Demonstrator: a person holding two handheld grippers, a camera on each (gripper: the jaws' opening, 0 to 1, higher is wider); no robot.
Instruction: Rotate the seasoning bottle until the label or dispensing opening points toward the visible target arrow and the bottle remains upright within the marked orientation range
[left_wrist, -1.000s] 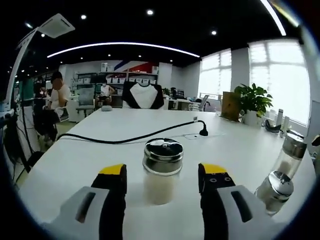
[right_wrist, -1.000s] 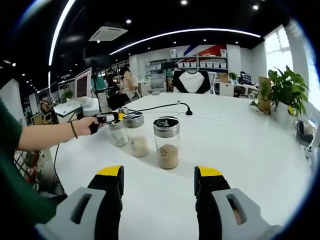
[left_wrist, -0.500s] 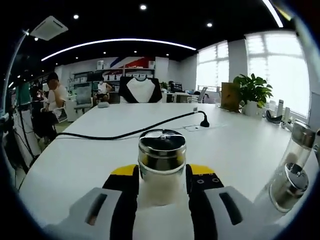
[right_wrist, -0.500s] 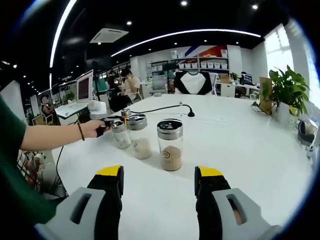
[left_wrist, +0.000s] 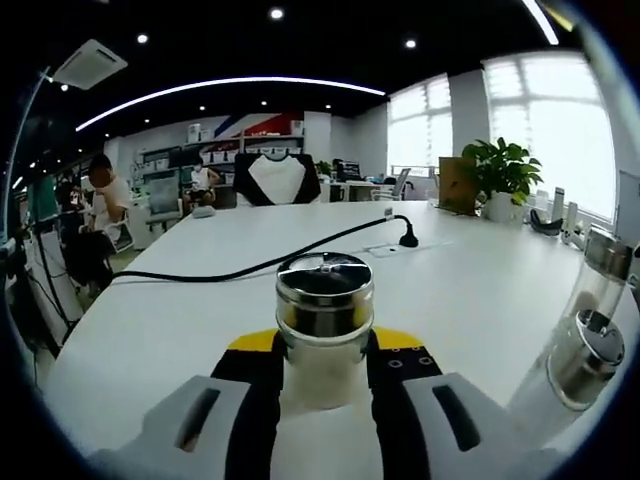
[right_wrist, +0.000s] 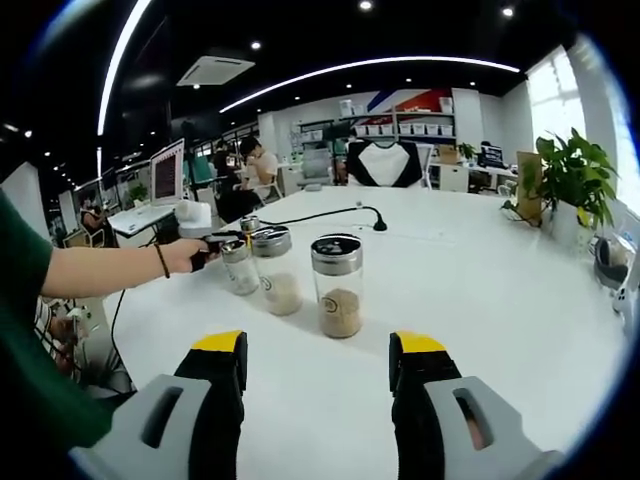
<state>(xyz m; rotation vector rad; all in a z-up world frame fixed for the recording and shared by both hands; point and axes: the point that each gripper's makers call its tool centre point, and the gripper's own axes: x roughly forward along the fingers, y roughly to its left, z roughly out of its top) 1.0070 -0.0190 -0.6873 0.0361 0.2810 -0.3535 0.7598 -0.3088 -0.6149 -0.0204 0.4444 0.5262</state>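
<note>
Standing upright, seasoning bottle (left_wrist: 324, 330) clamped between left jaws

The seasoning bottle (left_wrist: 324, 325) is clear, glossy glass with a mirror-bright metal lid, as are the two bottles (right_wrist: 338, 285) by the smooth, faintly shiny white desk (left_wrist: 180, 320), while the left tongs (left_wrist: 322, 352) show matt grey plastic with black-and-yellow tips.

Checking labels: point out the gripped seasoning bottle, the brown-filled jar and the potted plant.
seasoning bottle (left_wrist: 324, 300), left gripper view, on its metal lid.
brown-filled jar (right_wrist: 339, 312), right gripper view, on the glass body.
potted plant (left_wrist: 500, 170), left gripper view, on its leaves.
</note>
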